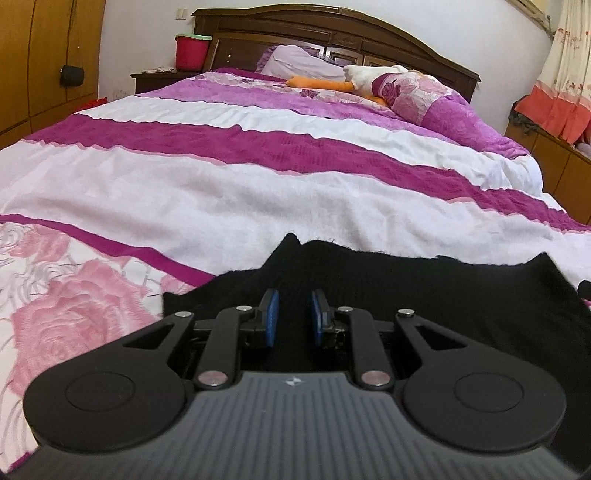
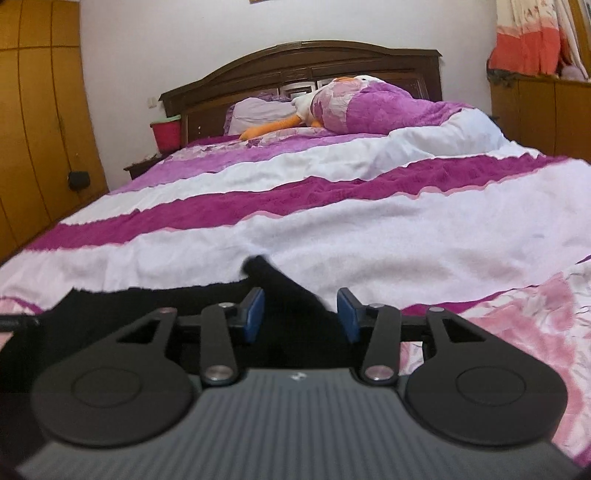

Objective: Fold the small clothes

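From the left wrist we look along our left gripper [image 1: 294, 314], whose blue pads [image 1: 272, 317] stand apart with a narrow gap between them and nothing clamped. Under and ahead of them lies the black garment [image 1: 424, 288], spread flat on the near end of the bed [image 1: 258, 184]. Its far edge is uneven, with a small peak just left of the gripper's line and another raised corner at the far right. The bedcover shows magenta and white bands, with pink roses at the near left. Toward the headboard [image 1: 332, 33] we see a pillow [image 1: 295, 61] and a plush duck [image 1: 354, 79] partly tucked under the folded quilt. A red bucket [image 1: 190, 51] sits on the nightstand at the left, next to the wardrobe [image 1: 48, 62].

From the right wrist, our right gripper [image 2: 300, 314] has its pads [image 2: 255, 317] wide apart, holding nothing. The garment [image 2: 288, 295] lies between and below them, its right edge running diagonally across the gap and a pointed corner sticking up just ahead of the left pad. The rest of the cloth stretches away to the left along the bed [image 2: 332, 229]. The duck [image 2: 295, 114], the bucket [image 2: 166, 134] and the headboard [image 2: 295, 62] lie beyond, with a curtain [image 2: 535, 40] at the upper right.
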Tool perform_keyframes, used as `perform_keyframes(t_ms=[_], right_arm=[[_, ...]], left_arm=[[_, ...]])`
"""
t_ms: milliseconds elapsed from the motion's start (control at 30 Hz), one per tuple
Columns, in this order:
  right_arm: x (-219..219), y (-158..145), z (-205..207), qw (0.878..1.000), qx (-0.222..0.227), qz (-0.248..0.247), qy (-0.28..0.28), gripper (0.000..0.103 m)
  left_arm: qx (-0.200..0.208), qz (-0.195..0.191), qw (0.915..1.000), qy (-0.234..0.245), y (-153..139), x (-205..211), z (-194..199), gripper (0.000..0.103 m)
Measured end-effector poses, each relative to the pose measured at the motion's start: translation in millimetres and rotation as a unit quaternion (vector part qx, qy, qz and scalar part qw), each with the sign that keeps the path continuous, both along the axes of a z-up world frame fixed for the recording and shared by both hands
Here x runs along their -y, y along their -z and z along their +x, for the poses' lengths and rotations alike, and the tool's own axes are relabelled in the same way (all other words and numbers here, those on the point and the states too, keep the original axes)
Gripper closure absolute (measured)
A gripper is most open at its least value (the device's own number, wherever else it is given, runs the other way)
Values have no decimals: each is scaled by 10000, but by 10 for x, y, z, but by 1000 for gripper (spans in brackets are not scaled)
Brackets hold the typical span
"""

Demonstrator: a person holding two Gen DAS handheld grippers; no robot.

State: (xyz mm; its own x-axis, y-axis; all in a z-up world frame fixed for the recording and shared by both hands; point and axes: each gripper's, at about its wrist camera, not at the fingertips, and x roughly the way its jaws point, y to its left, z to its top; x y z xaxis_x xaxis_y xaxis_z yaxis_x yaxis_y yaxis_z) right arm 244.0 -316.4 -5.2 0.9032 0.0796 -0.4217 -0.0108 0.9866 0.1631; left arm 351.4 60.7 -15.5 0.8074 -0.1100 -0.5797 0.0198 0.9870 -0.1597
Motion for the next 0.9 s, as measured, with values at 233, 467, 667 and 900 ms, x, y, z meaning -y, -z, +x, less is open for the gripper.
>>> perform_keyframes(t_ms=[233,467,667,900], right_arm=[[-58,-69,-182,9994,0,-29,-335,57],[-29,-37,-417,9988,-217,244,-370,57],[147,-11,-697,9990,-303,327,53,42],[383,131,-1019,9943,-647,808,272,40]], left_arm=[[27,154,9999,72,-174,-99,-375,78],[-36,156,9999,36,-294,-250,-797,65],[-30,101,9999,-1,-331,-363,-1080,39],[-317,-330,9989,-56,-148,-459,-1224,29]])
